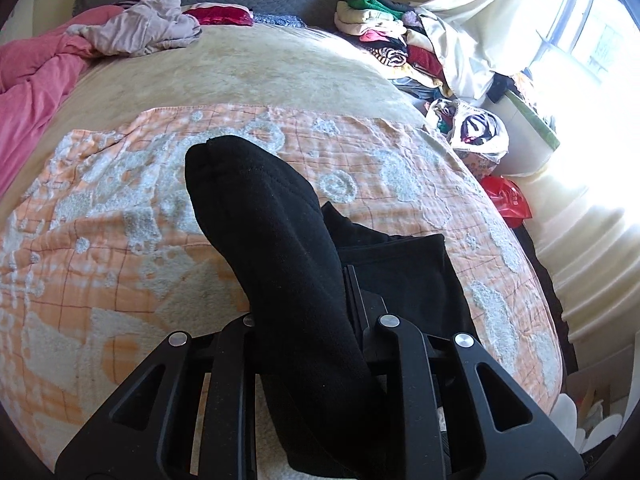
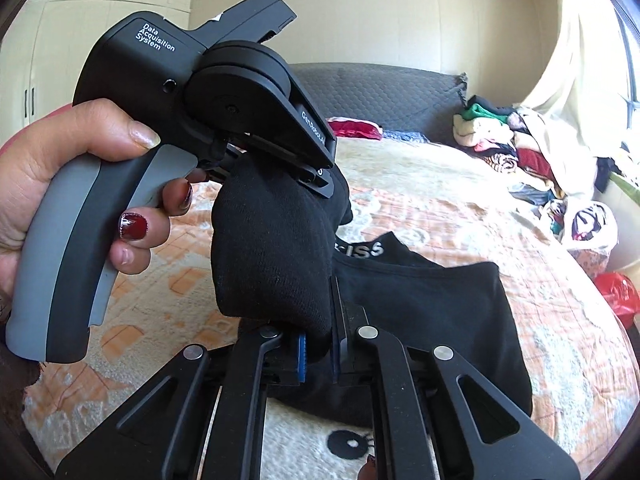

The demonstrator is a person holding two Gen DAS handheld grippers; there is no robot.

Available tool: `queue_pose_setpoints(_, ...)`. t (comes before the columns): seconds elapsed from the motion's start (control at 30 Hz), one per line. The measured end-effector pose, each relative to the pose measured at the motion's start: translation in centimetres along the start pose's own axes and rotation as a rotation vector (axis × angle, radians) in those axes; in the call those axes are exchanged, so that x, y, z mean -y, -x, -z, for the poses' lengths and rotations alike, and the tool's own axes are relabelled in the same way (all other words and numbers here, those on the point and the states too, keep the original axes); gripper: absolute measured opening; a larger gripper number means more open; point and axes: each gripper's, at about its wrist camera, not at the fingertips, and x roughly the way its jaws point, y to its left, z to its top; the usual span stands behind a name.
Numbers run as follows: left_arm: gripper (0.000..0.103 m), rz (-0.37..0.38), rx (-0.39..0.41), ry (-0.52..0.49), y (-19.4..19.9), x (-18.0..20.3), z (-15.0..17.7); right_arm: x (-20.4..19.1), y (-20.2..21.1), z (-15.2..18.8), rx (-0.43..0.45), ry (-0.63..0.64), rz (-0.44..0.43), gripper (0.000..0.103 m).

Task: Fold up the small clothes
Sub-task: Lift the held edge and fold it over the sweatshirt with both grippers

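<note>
A black sock (image 1: 280, 264) is stretched between 2 handheld grippers above a bed. The left gripper (image 1: 320, 320) has its fingers closed on one end of the sock, the rest running forward and up past its fingertips. From the right wrist view, the right gripper (image 2: 320, 344) is pinched on the other end, blue pads (image 2: 302, 356) pressing the cloth, while the left gripper sits just ahead and above, gripped by a hand (image 2: 60, 184) with dark red nail polish. Below and just right of both grippers, a black garment (image 2: 432, 304) with white lettering on its waistband lies flat on an orange-and-white blanket (image 1: 100, 240). Far ahead to the right, a pile of clothes (image 1: 384, 36) sits at the bed's edge; far ahead left lies a pink blanket (image 1: 32, 80).
</note>
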Motion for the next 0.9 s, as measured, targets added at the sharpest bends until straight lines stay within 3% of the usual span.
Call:
queue_pose_setpoints(0.43, 0.014, -0.001, -0.083, -0.102, -4.3, 6.5, 0.7, 4.9, 1.2, 2.6, -0.065, -0.182, 0.009, 0.007)
queue_pose_setpoints(0.7, 0.015, 0.005, -0.142, -0.121, -6.8, 8.4, 1.7, 7.4, 0.8, 4.3, -0.148, -0.338, -0.011, 0.007)
queue_pose_setpoints(0.9, 0.015, 0.014, -0.153, -0.126, -7.6, 9.4, 2.1, 8.5, 1.0, 5.1, -0.158, -0.391, -0.009, 0.007)
